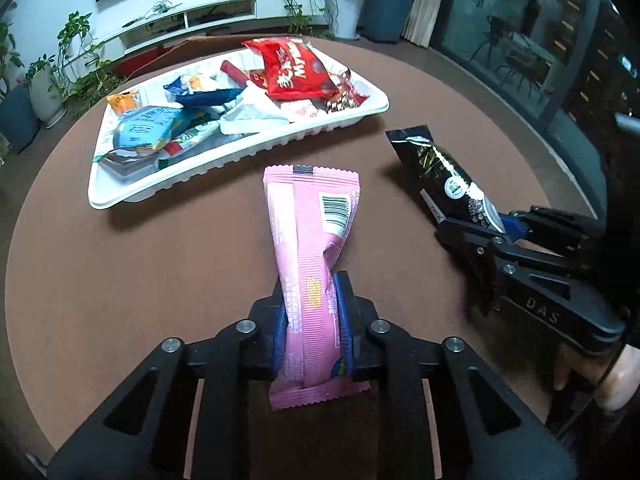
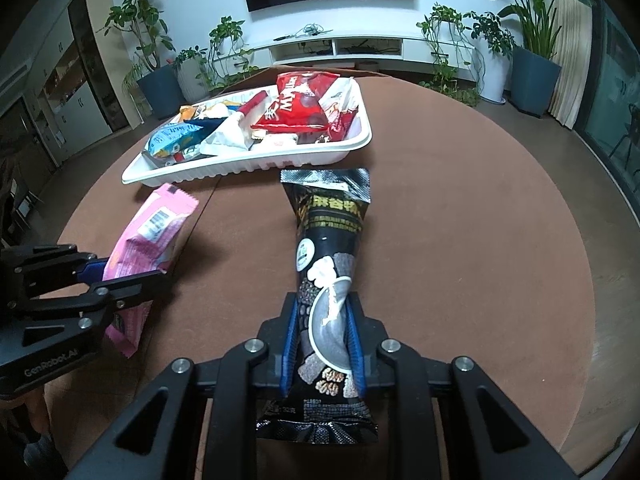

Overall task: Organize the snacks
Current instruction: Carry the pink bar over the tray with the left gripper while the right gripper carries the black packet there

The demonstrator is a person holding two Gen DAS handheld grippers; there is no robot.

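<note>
**Both packets gripped, tray ahead**

The left tongs (image 1: 311,312) clamp a pink crinkled snack packet (image 1: 310,240); the right tongs (image 2: 323,340) pinch a black foil packet (image 2: 328,264). The white plastic tray (image 1: 240,152) lies just beyond: lift clear of its rim, then release.

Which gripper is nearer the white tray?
Left, slightly, I judge. The left gripper holds its pink pack before the tray; the right gripper sits farther back.

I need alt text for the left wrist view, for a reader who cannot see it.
The left gripper is shut on a pink snack pack over a round brown table. To its right, the right gripper holds a black pack; behind them, a white tray is full of snacks.
</note>
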